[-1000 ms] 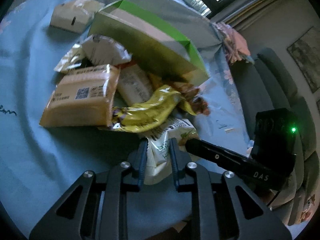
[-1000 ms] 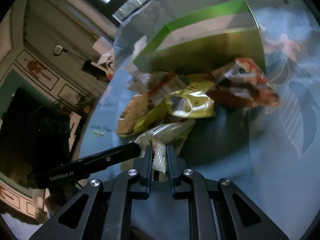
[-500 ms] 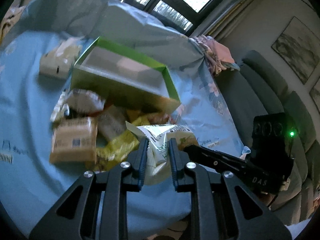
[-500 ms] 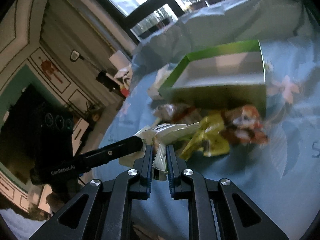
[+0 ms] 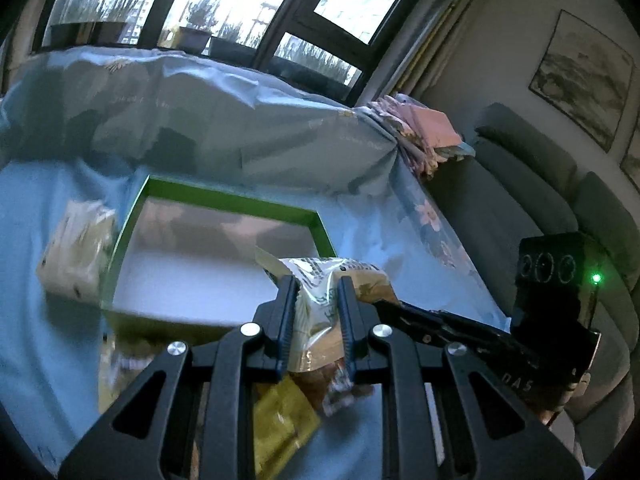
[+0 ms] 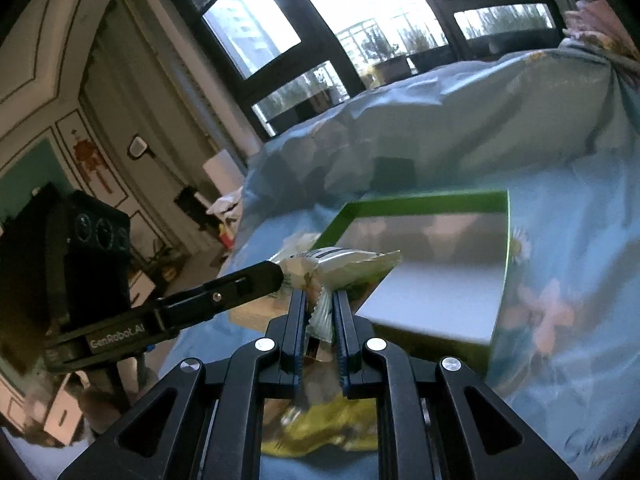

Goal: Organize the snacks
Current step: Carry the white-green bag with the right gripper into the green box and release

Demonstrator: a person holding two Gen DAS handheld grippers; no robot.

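Both grippers hold one white and green snack bag [image 5: 320, 304] in the air, over the near edge of an empty green box [image 5: 224, 196]. My left gripper [image 5: 318, 288] is shut on one end of the bag. From the right, my right gripper [image 6: 320, 300] is shut on the crimped other end of the snack bag [image 6: 340, 264]; the green box [image 6: 420, 204] lies just beyond it. The other snack packets [image 5: 280, 412] lie below the fingers, blurred, with a yellow packet [image 6: 320, 428] under the right gripper.
A beige packet [image 5: 76, 248] lies left of the box on the blue floral cloth [image 5: 48, 184]. Bunched cloth rises behind the box. A grey sofa [image 5: 532, 200] stands at the right, windows at the back.
Both grippers have risen with the snack bag, lifting it off the pile toward the green box. The views tilted up, so the pile sank below the fingers and the box interior came into sight.
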